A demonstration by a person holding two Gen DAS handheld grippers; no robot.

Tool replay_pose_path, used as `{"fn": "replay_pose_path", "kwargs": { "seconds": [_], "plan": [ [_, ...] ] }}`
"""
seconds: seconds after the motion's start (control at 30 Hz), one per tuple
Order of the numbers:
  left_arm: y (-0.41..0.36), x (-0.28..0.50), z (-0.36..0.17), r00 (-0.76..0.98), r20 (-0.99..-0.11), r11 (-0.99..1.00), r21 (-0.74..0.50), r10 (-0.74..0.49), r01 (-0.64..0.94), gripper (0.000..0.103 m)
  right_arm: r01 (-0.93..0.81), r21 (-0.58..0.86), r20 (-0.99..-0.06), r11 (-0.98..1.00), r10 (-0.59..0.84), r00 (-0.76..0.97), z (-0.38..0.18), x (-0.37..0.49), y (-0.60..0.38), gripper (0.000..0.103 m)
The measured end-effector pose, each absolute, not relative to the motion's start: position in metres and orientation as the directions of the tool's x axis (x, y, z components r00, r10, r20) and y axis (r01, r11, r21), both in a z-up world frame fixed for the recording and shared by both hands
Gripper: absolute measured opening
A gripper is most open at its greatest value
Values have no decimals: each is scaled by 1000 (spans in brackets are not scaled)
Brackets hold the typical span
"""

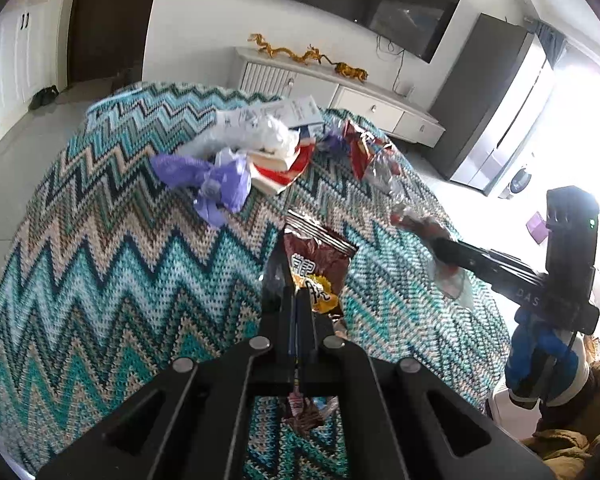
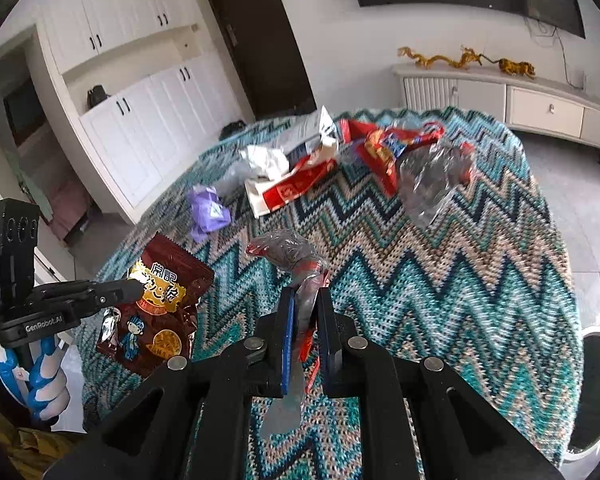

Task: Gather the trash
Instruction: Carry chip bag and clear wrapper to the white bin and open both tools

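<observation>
Left wrist view: the left gripper (image 1: 296, 292) is clamped fully on the brown snack packet (image 1: 320, 260), which sticks out past the fingertips while its crumpled tail hangs behind the jaws.
Right wrist view: the right gripper (image 2: 306, 300) pinches a clear wrapper with red print (image 2: 296, 256) in a narrow gap; the film trails both ahead of and behind the pads.
Beyond both grippers: the remaining litter, a purple bag (image 2: 208, 208), a red-and-white packet (image 2: 292, 188) and a crumpled clear bag (image 2: 432, 184), lies further out on the zigzag cloth (image 2: 460, 280).
Risk, right: slick film held by a thin twist could slide free if swung.
Risk, left: the packet's loose tail may snag the knitted cloth.
Unknown: no bin is clearly identifiable.
</observation>
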State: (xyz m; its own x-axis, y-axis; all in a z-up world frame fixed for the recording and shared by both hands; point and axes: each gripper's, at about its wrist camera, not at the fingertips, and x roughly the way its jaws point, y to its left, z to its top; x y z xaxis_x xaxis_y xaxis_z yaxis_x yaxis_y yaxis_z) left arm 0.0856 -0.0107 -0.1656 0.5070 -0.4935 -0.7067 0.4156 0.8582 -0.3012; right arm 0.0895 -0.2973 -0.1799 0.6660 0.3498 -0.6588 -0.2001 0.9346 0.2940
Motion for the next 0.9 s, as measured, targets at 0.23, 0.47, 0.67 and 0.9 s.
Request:
{"fn": "replay_pose_path", "kwargs": {
  "seconds": [0.23,0.47,0.67,0.9],
  "plan": [
    [-21,84,-141,536,-694,863,-266,-480,429,0,-195,280,-620,940,332,710,-166,72,-313,10],
    [-44,88,-105,571,-669,864,-231,-475,448,0,-164,277,-573,947,300,762,-156,55,-346,10],
    [-93,98,-82,543,-667,828,-212,-511,520,0,-93,300,-535,949,248,808,-158,38,-392,11],
    [-197,108,-76,441,-673,722,-203,-594,661,0,119,335,-549,935,91,831,-182,6,-474,11]
  ]
}}
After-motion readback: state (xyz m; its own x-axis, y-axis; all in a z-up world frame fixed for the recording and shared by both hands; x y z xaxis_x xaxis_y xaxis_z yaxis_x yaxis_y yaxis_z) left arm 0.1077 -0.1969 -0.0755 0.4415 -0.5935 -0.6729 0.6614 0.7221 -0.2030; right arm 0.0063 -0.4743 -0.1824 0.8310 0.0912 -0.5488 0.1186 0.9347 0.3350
